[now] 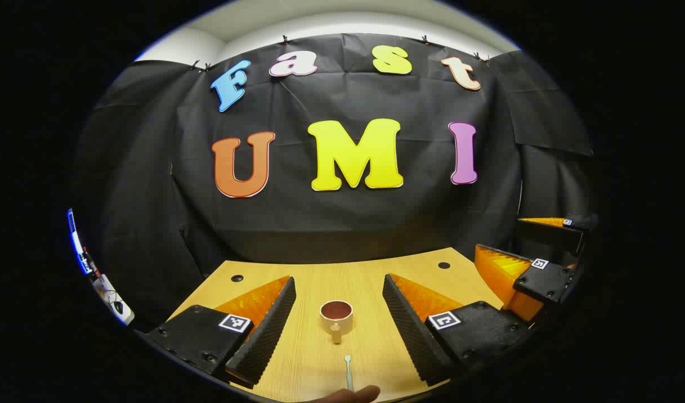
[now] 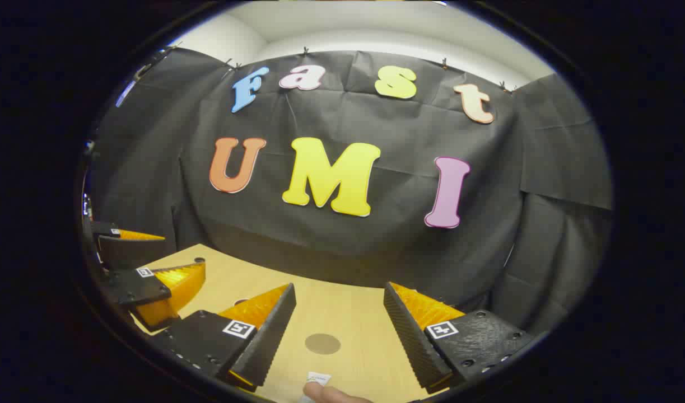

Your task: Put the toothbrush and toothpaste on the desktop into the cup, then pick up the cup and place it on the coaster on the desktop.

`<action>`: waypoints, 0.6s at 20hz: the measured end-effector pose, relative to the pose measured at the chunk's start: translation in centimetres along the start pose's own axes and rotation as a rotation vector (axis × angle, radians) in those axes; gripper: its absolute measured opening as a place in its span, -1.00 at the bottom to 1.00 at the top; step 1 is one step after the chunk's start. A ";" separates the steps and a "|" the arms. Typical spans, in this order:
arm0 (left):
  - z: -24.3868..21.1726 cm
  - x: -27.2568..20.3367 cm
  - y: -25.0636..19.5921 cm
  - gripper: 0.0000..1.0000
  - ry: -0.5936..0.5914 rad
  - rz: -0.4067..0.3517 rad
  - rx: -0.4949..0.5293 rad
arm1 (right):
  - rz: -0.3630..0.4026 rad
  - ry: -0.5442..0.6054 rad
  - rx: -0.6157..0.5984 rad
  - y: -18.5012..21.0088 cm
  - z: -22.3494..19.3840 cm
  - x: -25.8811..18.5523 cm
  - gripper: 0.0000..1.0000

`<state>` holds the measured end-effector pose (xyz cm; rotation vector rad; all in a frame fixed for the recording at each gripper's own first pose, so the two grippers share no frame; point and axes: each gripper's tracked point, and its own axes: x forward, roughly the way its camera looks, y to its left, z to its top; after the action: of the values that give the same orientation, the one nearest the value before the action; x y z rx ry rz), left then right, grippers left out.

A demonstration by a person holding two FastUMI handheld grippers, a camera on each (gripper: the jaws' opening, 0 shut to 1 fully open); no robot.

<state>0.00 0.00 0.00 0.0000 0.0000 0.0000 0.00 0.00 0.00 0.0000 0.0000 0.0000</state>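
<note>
I hold my left gripper (image 1: 339,313) above the pale wooden desktop (image 1: 314,358), its two fingers spread wide with nothing between them but open board. Between them, well clear of either finger, stands the small cream-coloured cup with a dark brown inside (image 1: 336,317), upright, its short handle turned toward me; I see nothing in it. Just nearer than the cup lies the slim pale toothbrush (image 1: 348,374), pointing away from me, its near end by a fingertip of my hand (image 1: 350,395) at the bottom edge. The desktop's far edge meets the black cloth wall, with two small dark round holes (image 1: 237,278) near the far corners. My right gripper (image 2: 339,322) also stands spread and empty over the board; between its fingers lies the flat round grey-brown coaster (image 2: 322,343), and nearer me a small white end of what may be the toothpaste tube (image 2: 318,379).
</note>
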 end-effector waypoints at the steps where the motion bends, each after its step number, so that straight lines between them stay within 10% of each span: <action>1: -0.1 0.0 0.1 0.98 -0.001 0.001 0.003 | 0.005 -0.003 -0.007 0.1 0.0 0.0 0.90; 12: -1.6 1.3 0.5 0.98 0.036 0.025 -0.004 | 0.018 0.020 -0.027 0.1 -0.6 1.1 0.96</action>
<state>1.31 0.49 -1.56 -0.0043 0.0359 0.0255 1.09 0.14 -0.59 -0.0267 0.0195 0.0182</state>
